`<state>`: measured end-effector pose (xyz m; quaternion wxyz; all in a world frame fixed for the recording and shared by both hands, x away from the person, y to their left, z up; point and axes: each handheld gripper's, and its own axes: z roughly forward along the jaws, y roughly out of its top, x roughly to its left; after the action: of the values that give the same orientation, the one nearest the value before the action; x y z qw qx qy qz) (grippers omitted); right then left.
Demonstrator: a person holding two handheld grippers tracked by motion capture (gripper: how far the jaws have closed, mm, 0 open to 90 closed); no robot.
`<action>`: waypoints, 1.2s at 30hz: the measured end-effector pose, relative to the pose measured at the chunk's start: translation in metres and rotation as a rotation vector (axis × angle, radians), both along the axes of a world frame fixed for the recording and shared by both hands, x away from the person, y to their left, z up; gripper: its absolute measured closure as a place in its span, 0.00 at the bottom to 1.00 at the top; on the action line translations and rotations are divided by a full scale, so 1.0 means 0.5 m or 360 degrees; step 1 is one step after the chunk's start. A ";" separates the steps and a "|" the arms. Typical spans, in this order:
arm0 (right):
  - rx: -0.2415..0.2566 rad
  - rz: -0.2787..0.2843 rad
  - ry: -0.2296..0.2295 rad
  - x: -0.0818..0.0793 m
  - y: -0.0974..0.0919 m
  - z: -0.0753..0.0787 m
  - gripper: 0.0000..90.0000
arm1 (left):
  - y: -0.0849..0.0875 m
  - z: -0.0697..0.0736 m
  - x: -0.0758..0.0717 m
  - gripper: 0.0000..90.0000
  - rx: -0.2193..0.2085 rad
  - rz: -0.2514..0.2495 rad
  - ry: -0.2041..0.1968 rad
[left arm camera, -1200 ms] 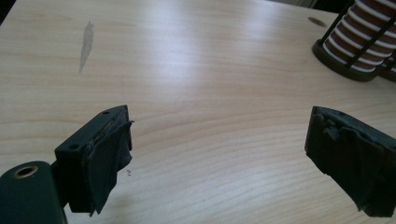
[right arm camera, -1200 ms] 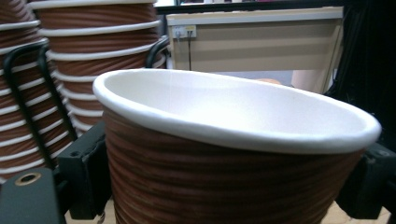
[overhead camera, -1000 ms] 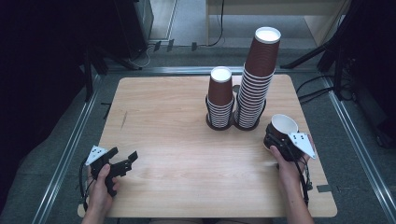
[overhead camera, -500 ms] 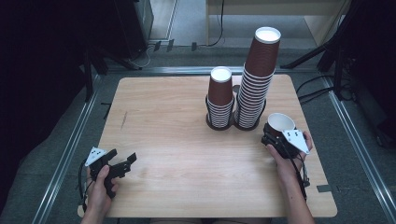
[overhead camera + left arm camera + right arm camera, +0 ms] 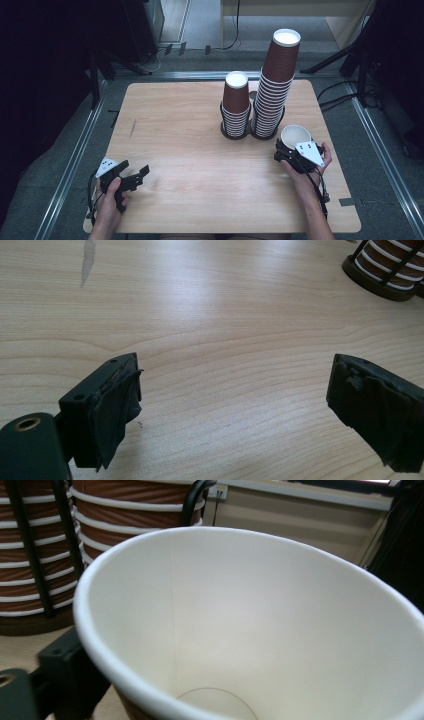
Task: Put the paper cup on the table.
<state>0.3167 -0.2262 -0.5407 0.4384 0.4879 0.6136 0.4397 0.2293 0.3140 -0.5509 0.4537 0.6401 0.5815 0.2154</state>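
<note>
Two stacks of brown paper cups stand in black wire holders at the table's far middle: a short stack [image 5: 236, 105] and a tall stack [image 5: 274, 85]. My right gripper [image 5: 289, 150] is shut on a single paper cup [image 5: 295, 136] just right of the tall stack, near the table's right edge. In the right gripper view the cup's white inside [image 5: 260, 630] looms close, with the stacked cups [image 5: 45, 545] behind it. My left gripper [image 5: 134, 176] rests open near the front left corner. Its jaws stand wide apart over bare wood in the left gripper view [image 5: 235, 410].
The wooden table [image 5: 185, 150] has a dark scratch [image 5: 132, 129] at its left. Metal rails [image 5: 75, 160] run along both sides. Cables and dark equipment legs lie on the floor beyond the far edge.
My right gripper with the cup has moved slightly left and nearer, toward the tall stack's base. The left gripper has stayed put.
</note>
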 end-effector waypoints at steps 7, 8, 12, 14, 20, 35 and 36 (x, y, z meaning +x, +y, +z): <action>0.0035 0.0038 0.0021 -0.009 -0.002 0.012 0.00 | -0.001 -0.004 0.002 0.08 -0.0010 -0.0019 0.0004; 0.0044 0.0037 0.0025 -0.010 -0.003 0.013 0.00 | -0.001 -0.004 0.001 0.08 -0.0008 -0.0022 0.0002; 0.0063 0.0040 0.0027 -0.018 -0.008 0.016 0.00 | 0.001 -0.005 -0.001 0.08 -0.0029 -0.0011 -0.0022; 0.0045 0.0042 0.0032 -0.023 -0.008 0.015 0.00 | 0.003 -0.004 -0.003 0.08 -0.0041 -0.0008 -0.0034; 0.0008 0.0055 0.0030 -0.040 -0.009 0.019 0.00 | 0.001 -0.005 -0.005 0.08 -0.0025 -0.0004 -0.0050; -0.0006 0.0061 0.0003 -0.098 -0.058 0.033 0.00 | 0.000 -0.006 -0.006 0.08 -0.0023 -0.0004 -0.0058; -0.0009 0.0057 0.0000 -0.101 -0.063 0.033 0.00 | 0.000 -0.006 -0.006 0.08 -0.0026 -0.0002 -0.0058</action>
<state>0.2660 -0.2576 -0.5241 0.4317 0.4757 0.6235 0.4457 0.2261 0.3142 -0.5537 0.4694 0.6327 0.5745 0.2219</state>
